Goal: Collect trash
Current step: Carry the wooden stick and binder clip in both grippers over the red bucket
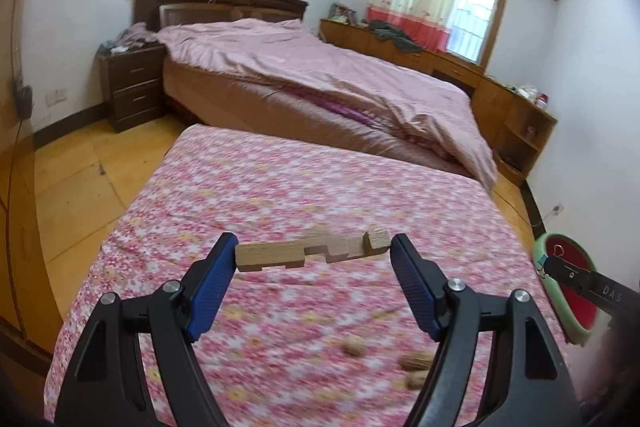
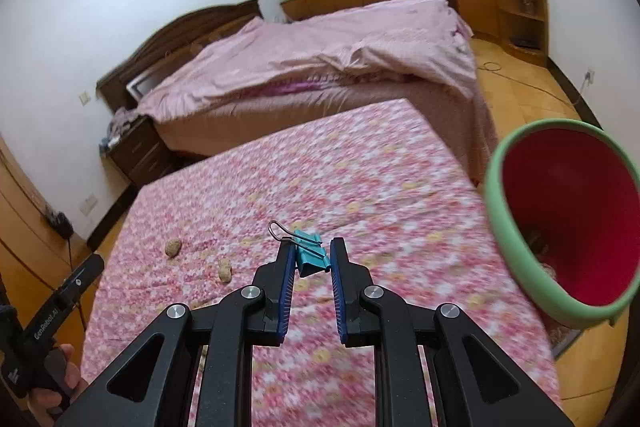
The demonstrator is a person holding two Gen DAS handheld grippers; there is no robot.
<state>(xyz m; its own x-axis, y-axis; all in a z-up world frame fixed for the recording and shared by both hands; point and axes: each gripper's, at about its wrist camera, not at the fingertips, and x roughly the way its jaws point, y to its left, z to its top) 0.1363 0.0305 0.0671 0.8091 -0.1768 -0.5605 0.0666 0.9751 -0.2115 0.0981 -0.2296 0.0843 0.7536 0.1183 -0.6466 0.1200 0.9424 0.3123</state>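
Note:
My left gripper [image 1: 312,251] is shut on a notched wooden block [image 1: 312,251], held crosswise between its blue pads above the pink floral table cloth [image 1: 256,195]. My right gripper [image 2: 313,259] is shut on a teal binder clip [image 2: 310,255] with a wire handle sticking up left. A red bin with a green rim [image 2: 560,219] stands off the table's right side, close to the right gripper; it also shows in the left wrist view [image 1: 568,291]. Peanut shells [image 2: 173,247] [image 2: 225,270] lie on the cloth; they show blurred in the left wrist view [image 1: 354,345].
A bed with a pink cover [image 1: 320,67] stands beyond the table. A dark nightstand [image 1: 134,87] is at its left, wooden cabinets [image 1: 500,99] along the right wall. The left gripper's body [image 2: 56,311] shows at the right view's lower left.

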